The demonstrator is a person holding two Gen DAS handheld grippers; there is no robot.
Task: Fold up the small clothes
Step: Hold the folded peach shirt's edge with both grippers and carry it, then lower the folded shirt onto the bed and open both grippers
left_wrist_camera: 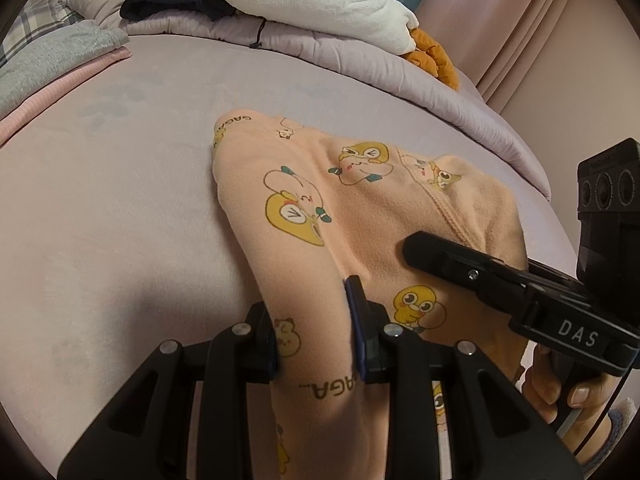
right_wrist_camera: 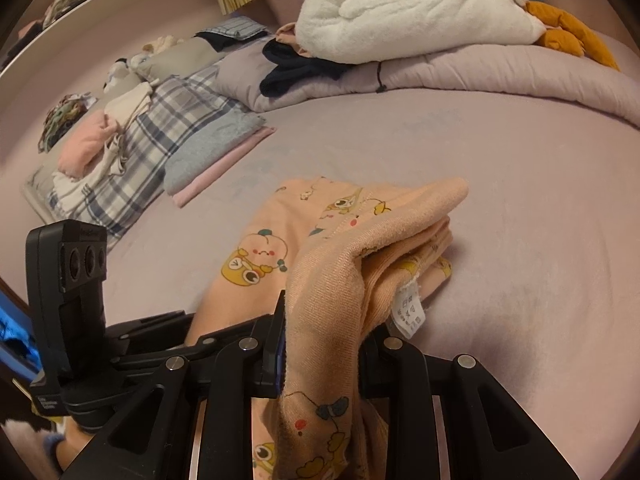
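A small peach garment [left_wrist_camera: 340, 216] printed with yellow cartoon animals lies partly on the lilac bed sheet [left_wrist_camera: 100, 208]. My left gripper [left_wrist_camera: 314, 320] is shut on a bunched fold of its near edge. In the right wrist view my right gripper [right_wrist_camera: 324, 332] is shut on another bunched fold of the same garment [right_wrist_camera: 332, 256], whose white care label [right_wrist_camera: 410, 308] hangs out on the right. The fabric rises from the sheet to both grippers. The right gripper's black fingers [left_wrist_camera: 448, 256] reach in from the right in the left wrist view, and a hand [left_wrist_camera: 560, 384] holds its handle.
A rolled lilac duvet [right_wrist_camera: 460, 68] runs across the far side with a white plush toy [right_wrist_camera: 420, 12], its orange feet and dark clothes [right_wrist_camera: 296, 68] on top. At the left lie a folded grey and pink stack [right_wrist_camera: 216, 160], a plaid pillow [right_wrist_camera: 160, 136] and several loose garments.
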